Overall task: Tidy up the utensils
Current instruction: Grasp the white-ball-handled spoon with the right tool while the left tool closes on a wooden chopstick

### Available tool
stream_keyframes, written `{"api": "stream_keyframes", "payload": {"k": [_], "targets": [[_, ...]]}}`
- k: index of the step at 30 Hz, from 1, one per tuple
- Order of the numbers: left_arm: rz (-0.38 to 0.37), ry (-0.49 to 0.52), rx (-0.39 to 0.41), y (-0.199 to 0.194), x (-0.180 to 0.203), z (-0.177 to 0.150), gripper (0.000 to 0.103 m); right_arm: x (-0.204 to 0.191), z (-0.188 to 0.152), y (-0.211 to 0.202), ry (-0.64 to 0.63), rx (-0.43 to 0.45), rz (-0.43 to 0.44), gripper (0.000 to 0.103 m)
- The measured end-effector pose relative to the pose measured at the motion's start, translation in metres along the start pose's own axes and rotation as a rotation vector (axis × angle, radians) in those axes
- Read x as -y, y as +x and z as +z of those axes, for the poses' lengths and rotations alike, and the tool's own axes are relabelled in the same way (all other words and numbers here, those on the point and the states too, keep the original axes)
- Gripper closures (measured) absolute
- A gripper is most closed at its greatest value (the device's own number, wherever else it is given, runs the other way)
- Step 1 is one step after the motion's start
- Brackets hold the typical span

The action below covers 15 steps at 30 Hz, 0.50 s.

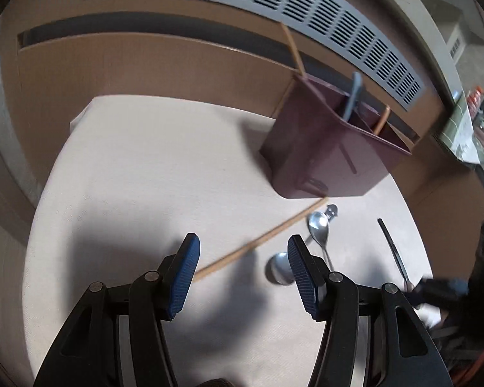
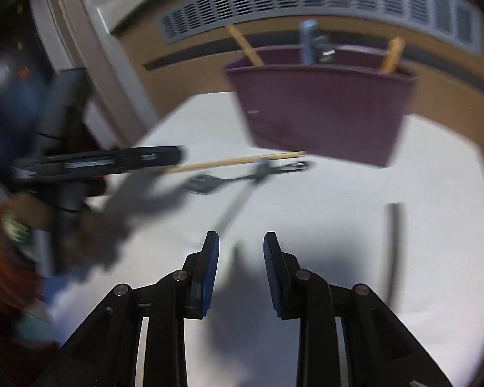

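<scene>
A maroon utensil caddy (image 1: 326,154) (image 2: 322,109) stands at the far side of the white table. It holds a chopstick (image 1: 293,48), a grey-handled utensil (image 1: 355,93) and a wooden handle (image 1: 382,119). In front of it a loose wooden chopstick (image 1: 264,237) (image 2: 235,161) lies on the table beside two metal spoons (image 1: 317,224) (image 1: 279,269) and a dark-handled utensil (image 1: 393,251) (image 2: 395,248). My left gripper (image 1: 242,238) (image 2: 113,159) hovers open over the loose chopstick's near end. My right gripper (image 2: 241,235) is open with nothing between its pads; the right wrist view is blurred.
The white table (image 1: 138,167) has a rounded far edge against a brown wall panel with a grey vent grille (image 1: 274,3). At the far right stands a shelf with packages (image 1: 468,125). A person's orange sleeve (image 2: 3,258) shows at the left.
</scene>
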<state>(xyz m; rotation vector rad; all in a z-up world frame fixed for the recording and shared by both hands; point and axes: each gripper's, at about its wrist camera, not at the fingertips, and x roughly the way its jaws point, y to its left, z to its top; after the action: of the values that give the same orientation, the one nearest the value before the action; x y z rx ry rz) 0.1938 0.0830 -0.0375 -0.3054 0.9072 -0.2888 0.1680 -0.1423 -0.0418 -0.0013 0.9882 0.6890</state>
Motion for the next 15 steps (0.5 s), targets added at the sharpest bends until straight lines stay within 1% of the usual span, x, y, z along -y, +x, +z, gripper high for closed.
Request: {"api": "stream_keyframes", "payload": {"k": [1, 2, 3, 5, 6, 7, 8, 10, 12, 14, 15], "targets": [[-0.003, -0.004, -0.006, 0.003, -0.002, 0.0, 0.045, -0.008, 0.0, 0.008, -0.017, -0.013, -0.008, 0.076], [-0.004, -0.005, -0.014, 0.006, -0.003, 0.0, 0.046, -0.017, -0.001, 0.016, -0.047, -0.025, -0.037, 0.077], [-0.006, -0.002, -0.023, 0.01, -0.004, -0.001, 0.046, -0.024, -0.004, 0.02, -0.075, -0.032, -0.073, 0.077], [-0.017, -0.003, -0.047, 0.015, -0.006, -0.006, 0.046, -0.041, -0.009, 0.037, -0.161, -0.057, -0.172, 0.077], [-0.029, -0.01, -0.062, 0.017, -0.006, -0.008, 0.046, -0.048, -0.011, 0.044, -0.202, -0.072, -0.216, 0.079], [-0.037, -0.012, -0.064, 0.017, -0.004, -0.011, 0.046, -0.052, -0.015, 0.044, -0.232, -0.068, -0.239, 0.082], [-0.042, -0.007, -0.065, 0.015, -0.001, -0.012, 0.046, -0.053, -0.017, 0.043, -0.248, -0.062, -0.243, 0.084], [-0.08, -0.005, -0.091, 0.014, 0.007, -0.019, 0.046, -0.044, -0.016, 0.035, -0.226, -0.064, -0.23, 0.084], [-0.12, -0.008, -0.123, 0.014, 0.016, -0.026, 0.045, -0.022, -0.014, 0.017, -0.166, -0.04, -0.214, 0.084], [-0.15, 0.009, -0.158, 0.013, 0.028, -0.032, 0.045, -0.004, -0.012, 0.002, -0.118, -0.02, -0.228, 0.084], [-0.168, 0.018, -0.182, 0.014, 0.035, -0.035, 0.045, 0.008, -0.01, -0.009, -0.09, -0.003, -0.253, 0.084]]}}
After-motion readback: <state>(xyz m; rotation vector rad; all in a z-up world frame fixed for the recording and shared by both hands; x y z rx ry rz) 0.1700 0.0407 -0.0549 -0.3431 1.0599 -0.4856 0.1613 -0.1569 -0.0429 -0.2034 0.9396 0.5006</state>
